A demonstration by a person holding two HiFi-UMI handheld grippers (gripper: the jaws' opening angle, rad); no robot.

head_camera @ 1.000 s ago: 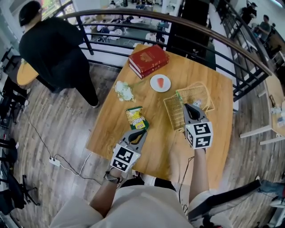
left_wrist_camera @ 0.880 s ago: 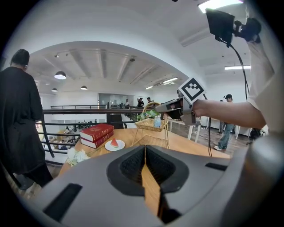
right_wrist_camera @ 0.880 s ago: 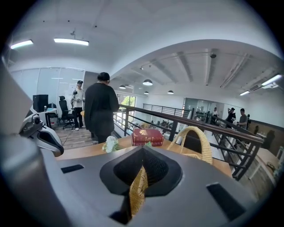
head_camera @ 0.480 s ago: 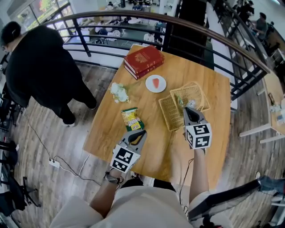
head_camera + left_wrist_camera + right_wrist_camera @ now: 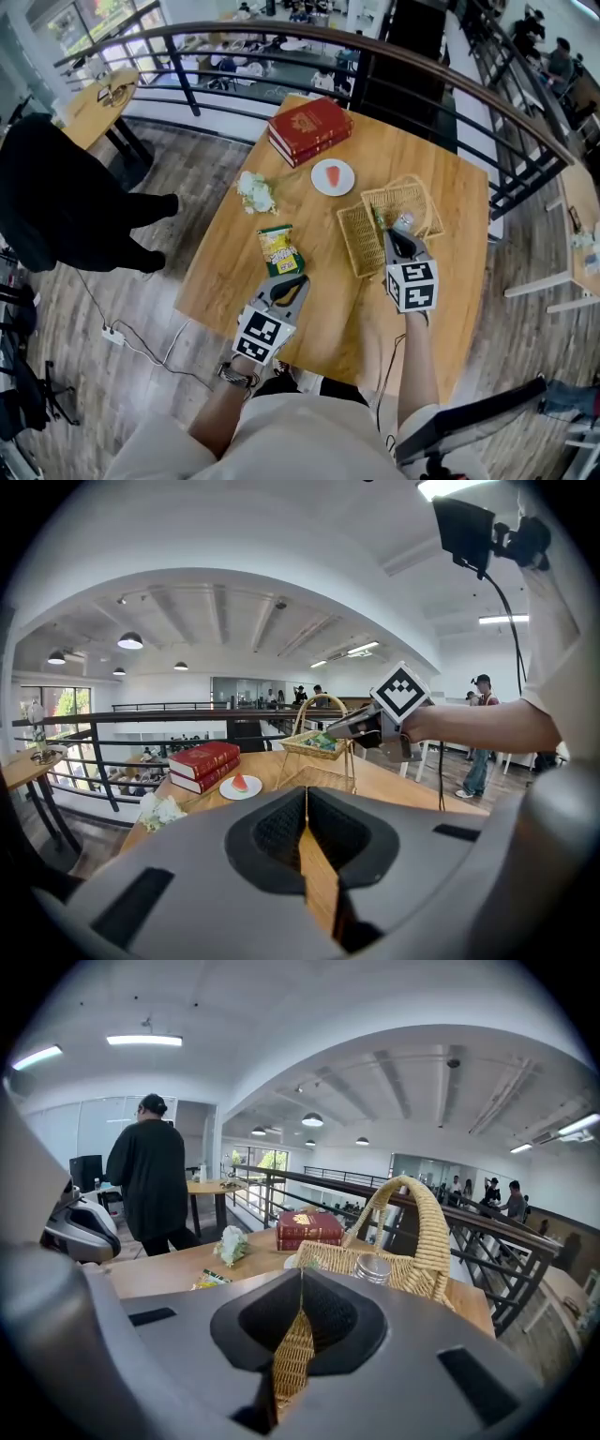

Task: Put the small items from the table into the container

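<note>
The left gripper (image 5: 289, 281) and right gripper (image 5: 391, 236) are both closed tight, holding nothing. The snack bag (image 5: 279, 249) lies mid-frame, left of the basket (image 5: 418, 190); closed jaws could just push it away.

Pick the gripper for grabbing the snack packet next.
Likely left. The left gripper sits shut and empty just short of the snack packet; the right gripper is over by the basket, farther away.
</note>
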